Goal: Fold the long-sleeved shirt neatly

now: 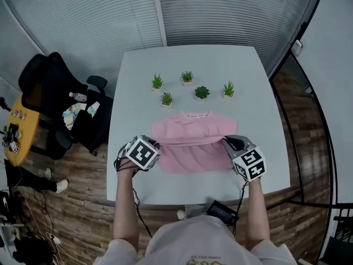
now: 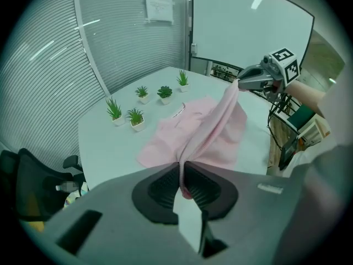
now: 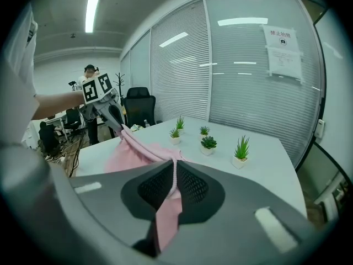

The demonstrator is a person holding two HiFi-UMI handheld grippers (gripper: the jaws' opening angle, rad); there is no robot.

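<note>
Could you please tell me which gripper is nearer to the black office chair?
Left. The left gripper pinches the shirt on the side of the table toward the chair; the right gripper pinches it at the far side, across the shirt.

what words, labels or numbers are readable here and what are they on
"禁止拍照", as best I can read it: red heading on the white paper notice on the glass wall; smaller print unreadable.
The neck label of the pink long-sleeved shirt: too small.
Print on the person's pale top: cut off.
</note>
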